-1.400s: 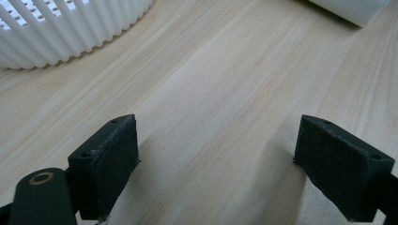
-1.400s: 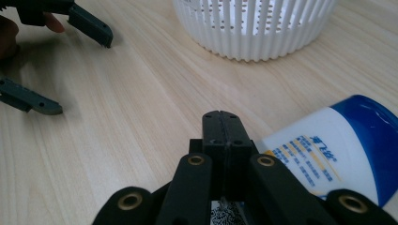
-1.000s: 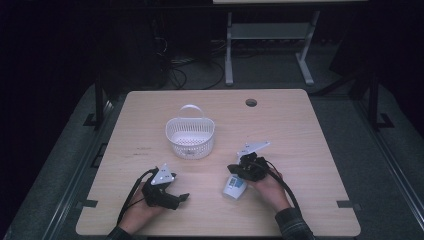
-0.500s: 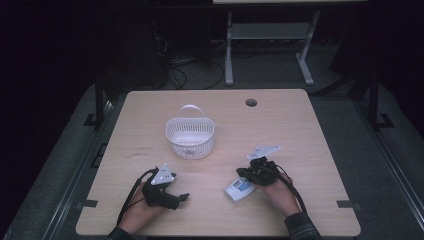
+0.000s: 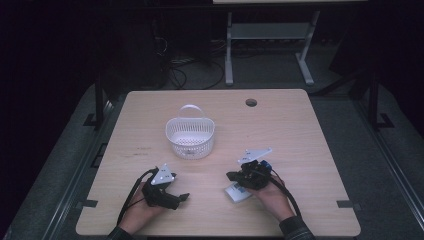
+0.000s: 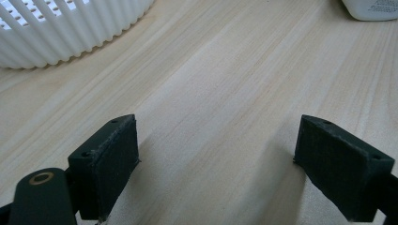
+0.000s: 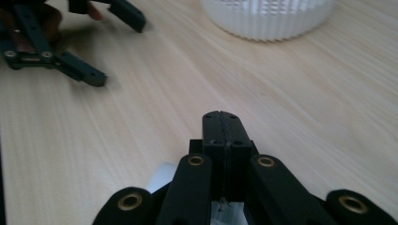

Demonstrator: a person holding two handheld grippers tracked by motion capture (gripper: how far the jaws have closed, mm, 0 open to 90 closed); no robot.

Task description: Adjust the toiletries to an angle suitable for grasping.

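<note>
High view: I see the wooden table (image 5: 300, 130) with a white slatted basket (image 5: 190, 137) standing near its middle, handle toward the far edge. My left gripper (image 5: 172, 198) rests near the front edge, well apart from the basket. My right gripper (image 5: 239, 177) sits to the right of it, directly over a small white packet (image 5: 238, 192) that lies flat on the table. From this height I cannot judge how either pair of jaws stands, nor whether the right gripper touches the packet.

Left gripper view: the jaws of the left gripper (image 6: 216, 159) are spread wide, with bare table between them and nothing held. The basket's ribbed wall (image 6: 70, 33) fills the upper left corner. A corner of the white packet (image 6: 373, 9), with small print on it, enters at the upper right.

Right gripper view: the jaws of the right gripper (image 7: 220, 123) are pressed together, pad against pad, with nothing between them. A white edge of the packet (image 7: 162, 178) shows beneath the linkage, behind the tips. The left gripper (image 7: 101, 44) lies at upper left with its jaws apart, and the basket (image 7: 267, 16) stands at the top.
</note>
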